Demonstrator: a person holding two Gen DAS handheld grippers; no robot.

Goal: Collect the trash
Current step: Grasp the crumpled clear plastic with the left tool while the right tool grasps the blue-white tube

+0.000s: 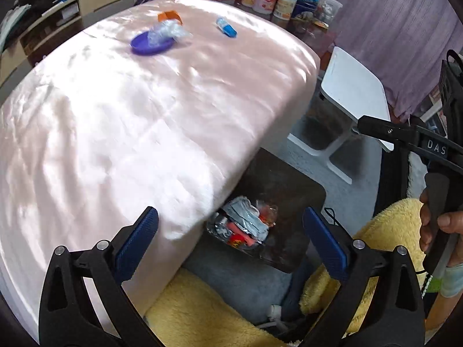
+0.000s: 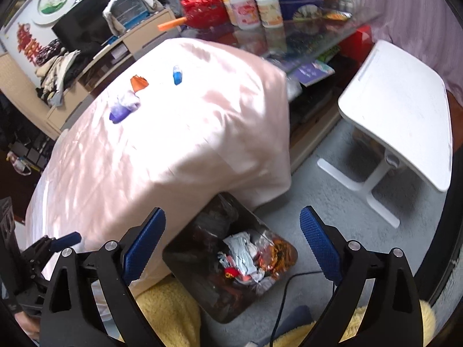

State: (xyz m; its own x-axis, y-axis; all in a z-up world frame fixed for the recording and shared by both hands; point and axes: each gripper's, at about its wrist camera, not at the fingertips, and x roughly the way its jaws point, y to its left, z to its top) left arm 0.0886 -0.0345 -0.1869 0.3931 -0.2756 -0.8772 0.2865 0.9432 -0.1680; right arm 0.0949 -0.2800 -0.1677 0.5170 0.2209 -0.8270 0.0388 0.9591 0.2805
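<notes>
hovering wide open and empty, the left gripper (image 1: 231, 240) and right gripper (image 2: 231, 243) frame the trash bin (image 2: 199, 263) below between their fingers, wrappers (image 1: 246, 225) inside.

A cloth-covered tabletop (image 1: 121, 133) is seen filling the left and middle of both views. On its far part a lid (image 1: 152, 44) is placed with a crumpled wrapper (image 1: 170, 30) on it, a torn packet (image 1: 170, 16) just behind, and a small tube (image 1: 226, 27) to the right, apart. A trash bin (image 2: 202, 263) is set on the floor at the tabletop's near corner, with wrappers (image 2: 249, 256) inside. A small side table (image 2: 402, 110) is placed further right.
</notes>
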